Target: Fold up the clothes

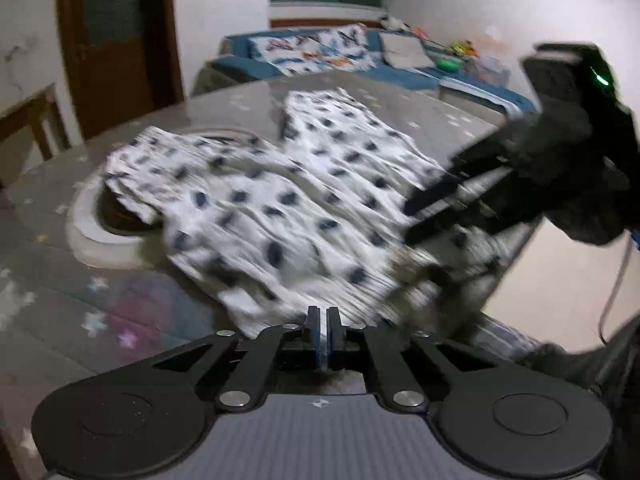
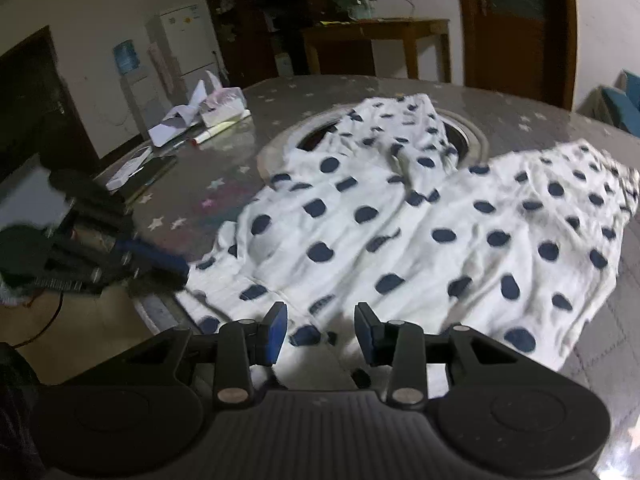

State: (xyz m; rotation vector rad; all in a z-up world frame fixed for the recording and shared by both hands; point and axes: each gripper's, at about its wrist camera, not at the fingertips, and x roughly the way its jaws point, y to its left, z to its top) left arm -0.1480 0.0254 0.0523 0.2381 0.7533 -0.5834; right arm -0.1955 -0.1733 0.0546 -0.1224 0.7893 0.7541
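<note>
A white garment with dark blue dots [image 2: 400,216] lies spread on the round grey table [image 2: 352,88], two leg-like parts reaching away. It also shows blurred in the left wrist view [image 1: 280,200]. My left gripper [image 1: 323,320] is shut at the garment's near edge; whether cloth is pinched between its pads I cannot tell. My right gripper [image 2: 321,328] is open, its blue pads either side of the garment's near hem. The right gripper shows in the left wrist view [image 1: 416,216] over the cloth's right side; the left one shows in the right wrist view [image 2: 176,272] at the cloth's left edge.
A round recessed ring [image 2: 472,136] sits in the table's middle, partly under the garment. Papers, a tissue pack [image 2: 224,104] and a phone lie at the far left. A blue sofa [image 1: 312,56], wooden door [image 2: 516,20] and side table stand beyond.
</note>
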